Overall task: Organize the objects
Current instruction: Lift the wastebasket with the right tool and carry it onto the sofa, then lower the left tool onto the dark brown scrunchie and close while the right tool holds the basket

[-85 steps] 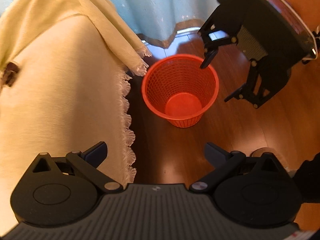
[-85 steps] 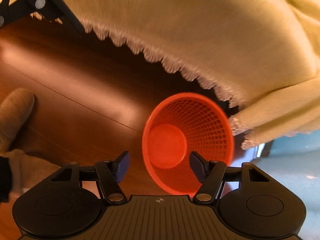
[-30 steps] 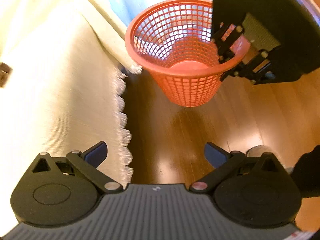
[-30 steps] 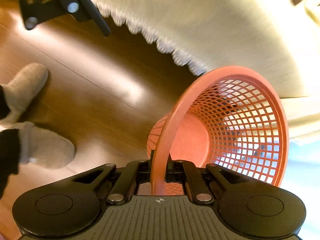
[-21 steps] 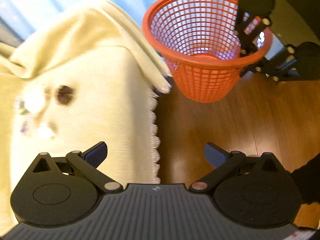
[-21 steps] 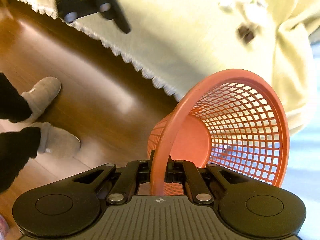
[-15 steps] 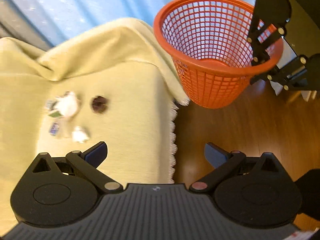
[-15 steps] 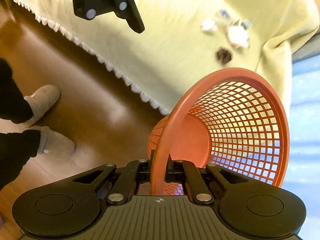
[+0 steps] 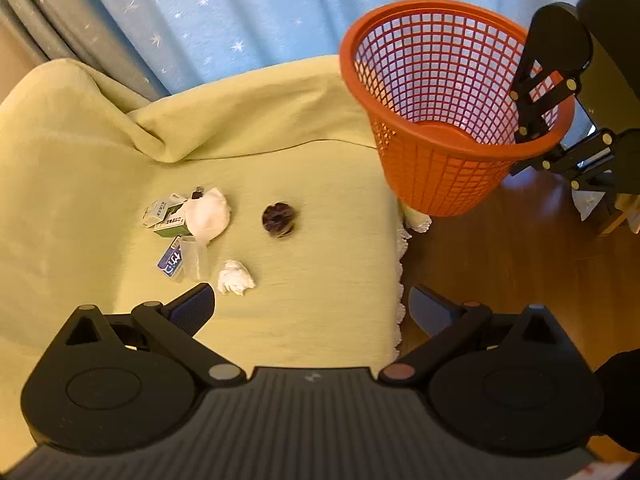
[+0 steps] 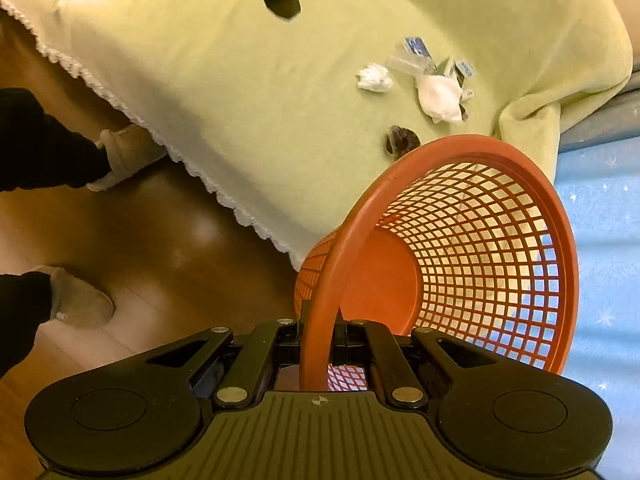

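Right wrist view: right tool [image 10: 320,344] clamped on red plastic mesh basket [image 10: 480,248] rim, held off floor, empty. Left tool [image 9: 312,306] apart. Crumpled white tissues [image 9: 236,276], small boxes [image 9: 166,216] etc. on yellow-clothed counter [image 9: 320,184], none binned yet.

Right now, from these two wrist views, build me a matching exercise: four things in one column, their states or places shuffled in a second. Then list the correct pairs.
Column one:
1. orange mesh basket
2. left claw
3. small crumpled tissue
4. dark round object

Column two:
A. open, holding nothing
B. lying on the yellow cloth, nearest the left claw
C. held up off the floor by its rim in the right claw
D. on the cloth, between the litter pile and the basket

Pairs: 1-C, 2-A, 3-B, 4-D
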A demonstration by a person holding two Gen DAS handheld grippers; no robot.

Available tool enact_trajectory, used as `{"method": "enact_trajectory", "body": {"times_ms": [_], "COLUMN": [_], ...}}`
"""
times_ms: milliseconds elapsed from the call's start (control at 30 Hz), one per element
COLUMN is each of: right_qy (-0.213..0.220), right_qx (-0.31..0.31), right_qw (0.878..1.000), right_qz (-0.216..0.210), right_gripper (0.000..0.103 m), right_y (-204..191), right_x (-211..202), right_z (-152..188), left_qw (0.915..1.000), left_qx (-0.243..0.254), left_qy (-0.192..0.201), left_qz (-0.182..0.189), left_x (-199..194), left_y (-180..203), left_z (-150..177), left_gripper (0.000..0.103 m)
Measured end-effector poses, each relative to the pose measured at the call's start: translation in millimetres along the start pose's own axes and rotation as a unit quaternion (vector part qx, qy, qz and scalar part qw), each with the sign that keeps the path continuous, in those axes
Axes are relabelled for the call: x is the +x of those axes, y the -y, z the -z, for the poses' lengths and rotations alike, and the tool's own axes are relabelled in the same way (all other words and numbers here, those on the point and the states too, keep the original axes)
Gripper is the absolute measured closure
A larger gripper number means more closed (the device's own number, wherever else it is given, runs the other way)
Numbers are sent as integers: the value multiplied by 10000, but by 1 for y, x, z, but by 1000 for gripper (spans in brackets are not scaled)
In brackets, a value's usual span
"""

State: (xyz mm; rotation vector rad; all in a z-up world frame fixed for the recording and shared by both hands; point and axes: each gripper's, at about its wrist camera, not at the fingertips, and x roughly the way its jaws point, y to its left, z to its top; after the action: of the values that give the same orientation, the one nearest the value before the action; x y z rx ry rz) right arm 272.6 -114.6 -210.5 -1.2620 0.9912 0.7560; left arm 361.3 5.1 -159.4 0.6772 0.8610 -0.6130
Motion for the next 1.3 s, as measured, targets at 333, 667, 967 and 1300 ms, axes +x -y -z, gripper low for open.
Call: {"method": "enact_trajectory", "body": {"times_ms": [333,667,967,1300], "right_qy": [-840,-1131,-1290,-1889], "right_qx": [249,-18,-610,-659], "right_qw": [9961,9936,9896,9797], "right_qz": [-114,74,197,125], "right_gripper": [102,102,102,103], "right_y": [66,113,127,127], "right_x": [73,128,159,186], "right_z": [-58,-79,-85,-101], "left_qw": [9979,9976,9988,9946], "left_qx": [478,554,305,503], "left_qy": [239,56,-29,105], "left_qz": [366,409,384,897], "left_x": [52,110,152,199], "left_y": [-101,-137,-153,-157], "left_z": [15,5,-11,-8], "left_gripper": [1,1,1,1]}}
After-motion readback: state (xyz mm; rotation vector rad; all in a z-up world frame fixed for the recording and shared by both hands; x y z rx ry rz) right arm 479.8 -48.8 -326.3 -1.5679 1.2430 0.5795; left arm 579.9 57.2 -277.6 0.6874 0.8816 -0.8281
